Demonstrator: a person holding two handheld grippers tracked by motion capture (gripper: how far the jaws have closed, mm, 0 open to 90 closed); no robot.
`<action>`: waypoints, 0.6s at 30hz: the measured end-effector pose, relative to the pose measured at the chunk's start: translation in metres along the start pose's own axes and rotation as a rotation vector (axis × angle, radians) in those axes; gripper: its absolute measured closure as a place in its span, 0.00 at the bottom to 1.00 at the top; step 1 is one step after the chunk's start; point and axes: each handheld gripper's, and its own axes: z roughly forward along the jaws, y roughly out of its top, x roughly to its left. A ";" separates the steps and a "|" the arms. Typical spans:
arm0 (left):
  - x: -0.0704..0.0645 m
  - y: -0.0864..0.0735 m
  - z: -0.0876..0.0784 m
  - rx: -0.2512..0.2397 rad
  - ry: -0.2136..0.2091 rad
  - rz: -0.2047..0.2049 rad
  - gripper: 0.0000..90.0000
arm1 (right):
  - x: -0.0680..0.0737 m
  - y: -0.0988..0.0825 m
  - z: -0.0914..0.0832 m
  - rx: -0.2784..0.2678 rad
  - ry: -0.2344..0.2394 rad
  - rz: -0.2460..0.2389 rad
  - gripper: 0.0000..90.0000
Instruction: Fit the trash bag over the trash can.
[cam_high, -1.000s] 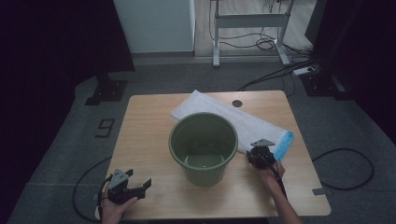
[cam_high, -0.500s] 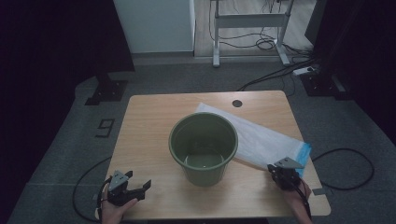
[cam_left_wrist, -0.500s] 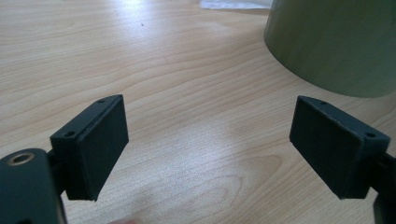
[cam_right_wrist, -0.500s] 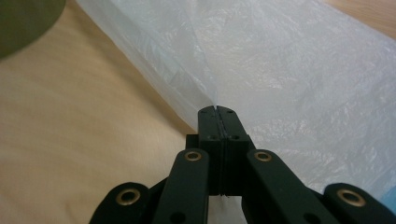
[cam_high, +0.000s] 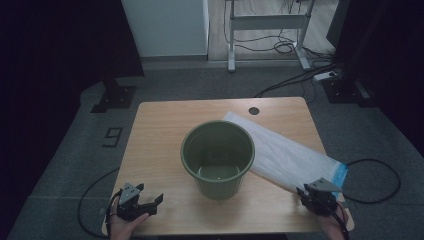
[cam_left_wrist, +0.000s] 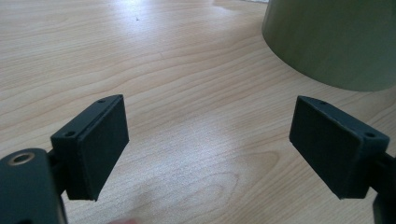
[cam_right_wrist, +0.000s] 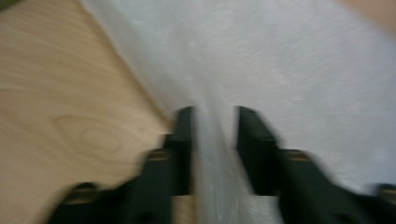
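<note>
My right claw (cam_high: 316, 196) has just been opening, a fold of the white bag (cam_high: 290, 155) still between its jaws at lower right, beside the green bucket (cam_high: 218, 156). I'd release fully and back off level so the bag stays on the table (cam_high: 160, 130); my left claw (cam_high: 142, 205) idles open at lower left.

white plastic bag (cam_high: 290, 155) with blue edge lies flat beside the green bucket (cam_high: 218, 157).

A pale, smooth wood grain with a soft sheen is shown by the table (cam_high: 160, 130). The bucket (cam_high: 218, 159), at frame centre, looks like matt olive plastic. The bag (cam_high: 292, 157), at lower right, appears as thin, faintly textured white sheeting. Matt black pads (cam_left_wrist: 100, 144) are seen on the left gripper (cam_left_wrist: 210, 149).
</note>
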 end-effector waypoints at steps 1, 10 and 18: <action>0.000 0.000 0.001 0.003 -0.002 0.001 0.13 | 0.012 0.009 -0.003 -0.050 -0.009 -0.035 0.45; -0.002 0.001 0.002 -0.008 -0.035 -0.011 0.13 | 0.048 0.060 0.043 -0.098 0.141 -0.007 0.30; -0.002 0.001 0.003 0.003 -0.035 0.001 0.12 | 0.063 0.080 0.091 -0.036 0.159 0.009 0.27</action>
